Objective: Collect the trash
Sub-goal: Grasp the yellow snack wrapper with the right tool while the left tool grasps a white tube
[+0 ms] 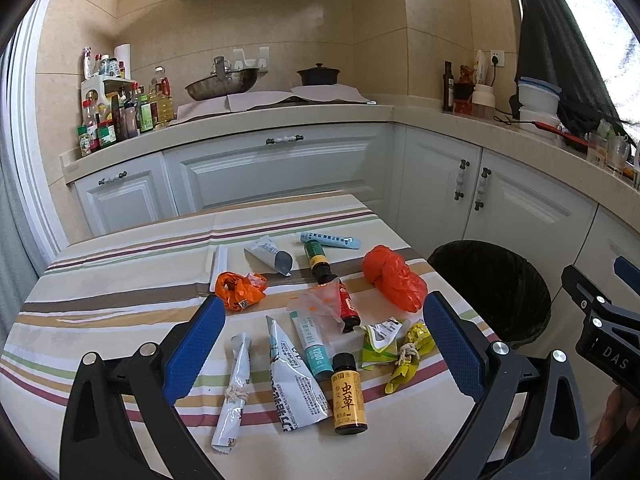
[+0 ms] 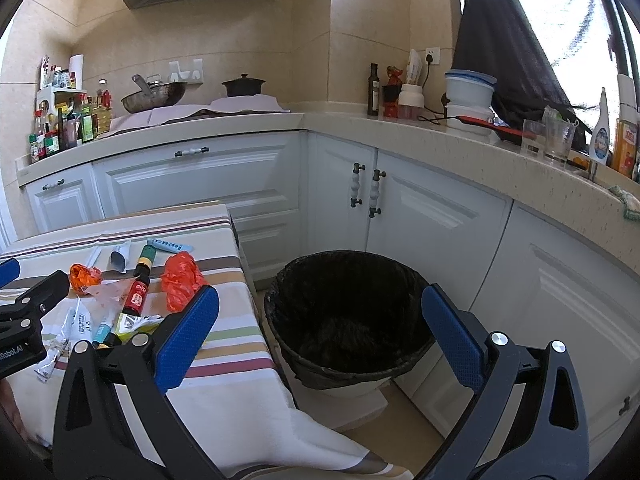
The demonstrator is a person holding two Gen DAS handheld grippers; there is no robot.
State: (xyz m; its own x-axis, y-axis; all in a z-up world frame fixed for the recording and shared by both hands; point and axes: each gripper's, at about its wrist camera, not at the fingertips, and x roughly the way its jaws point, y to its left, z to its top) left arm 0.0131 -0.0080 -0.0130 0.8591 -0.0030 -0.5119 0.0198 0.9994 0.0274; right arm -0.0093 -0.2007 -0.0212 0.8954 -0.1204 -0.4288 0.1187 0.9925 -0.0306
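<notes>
Trash lies scattered on the striped tablecloth (image 1: 120, 280): a yellow-label bottle (image 1: 349, 394), a red bottle (image 1: 348, 309), a green-label bottle (image 1: 318, 260), a teal tube (image 1: 314, 344), white pouches (image 1: 294, 380), yellow wrappers (image 1: 408, 354), an orange wrapper (image 1: 240, 290) and a red plastic bag (image 1: 394, 278). My left gripper (image 1: 324, 350) is open above the near pile, holding nothing. My right gripper (image 2: 320, 336) is open and empty, over the black-lined trash bin (image 2: 348, 312) beside the table. The bin also shows in the left wrist view (image 1: 492, 288).
White cabinets (image 2: 420, 216) and an L-shaped counter (image 2: 440, 140) surround the table and bin. The counter holds sauce bottles (image 1: 116, 112), a wok (image 1: 222, 84), a pot (image 1: 318, 74), containers (image 2: 470, 96) and glasses (image 2: 548, 140). Floor shows around the bin.
</notes>
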